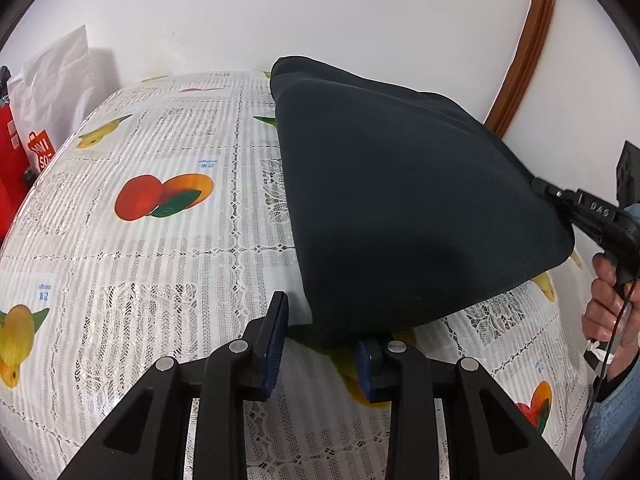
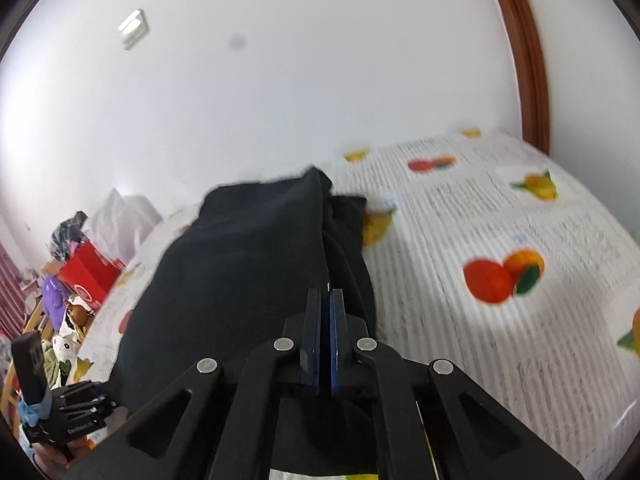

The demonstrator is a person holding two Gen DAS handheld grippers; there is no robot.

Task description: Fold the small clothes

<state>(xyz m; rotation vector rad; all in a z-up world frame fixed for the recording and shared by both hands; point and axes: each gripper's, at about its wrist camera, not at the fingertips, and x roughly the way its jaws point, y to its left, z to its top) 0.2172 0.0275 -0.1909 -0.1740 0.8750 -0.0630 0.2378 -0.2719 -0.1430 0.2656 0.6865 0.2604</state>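
though wrinkle-free, fruit-print tablecloth, white wall

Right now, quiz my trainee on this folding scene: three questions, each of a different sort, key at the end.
1. True or false: the right gripper is clamped on the dark garment.
2. The left gripper has its jaws: A) open B) shut on cloth C) out of view.
3. Fill in: the tablecloth is printed with ____.

Key: 1 true; 2 A; 3 fruit.

Left gripper jaws apart at cloth near edge; right gripper pinching cloth corner above worktop.
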